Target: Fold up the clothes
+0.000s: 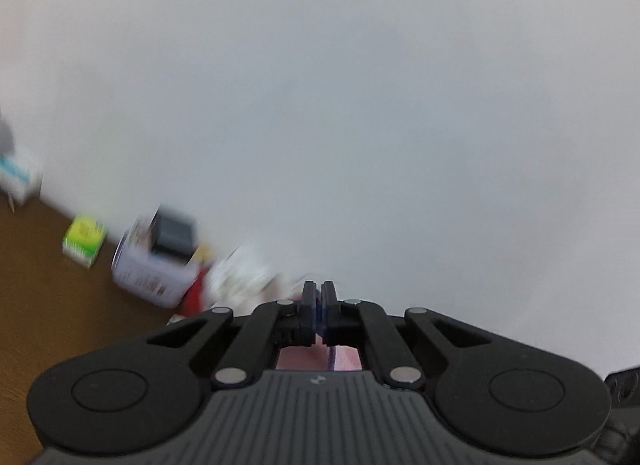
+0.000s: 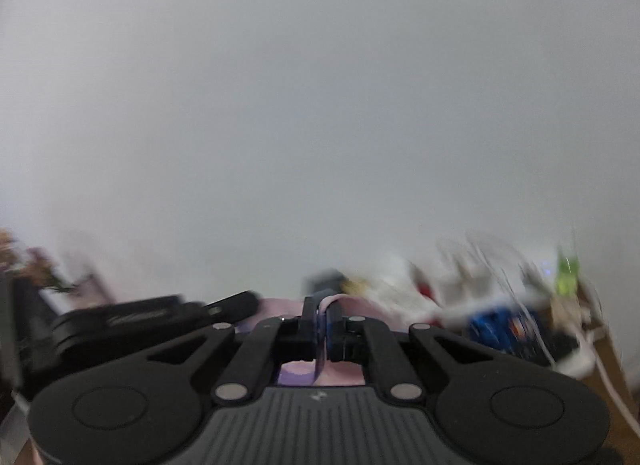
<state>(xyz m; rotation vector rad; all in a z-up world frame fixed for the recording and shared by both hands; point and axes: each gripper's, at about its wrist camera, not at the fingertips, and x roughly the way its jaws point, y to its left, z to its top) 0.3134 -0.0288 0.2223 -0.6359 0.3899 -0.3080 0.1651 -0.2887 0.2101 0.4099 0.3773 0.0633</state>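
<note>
My left gripper (image 1: 319, 290) points at a white wall, its jaws shut on a pink garment with a purple stripe (image 1: 316, 359) that shows below the fingers. My right gripper (image 2: 320, 305) is shut on the same pink cloth. A purple-edged fold (image 2: 334, 299) loops over its fingertips, and more pink fabric (image 2: 280, 307) spreads to the left. Blurred at the left of the right wrist view is the black housing of the left gripper (image 2: 132, 319). Most of the garment is hidden under both grippers.
A brown wooden table (image 1: 40, 305) carries a green box (image 1: 84, 241), a white printed box (image 1: 148, 273) and a dark box (image 1: 174, 237) against the white wall (image 1: 320, 105). In the right wrist view, blurred clutter lies at the right: a blue pack (image 2: 500, 329), a green item (image 2: 566, 273) and white cables (image 2: 600, 377).
</note>
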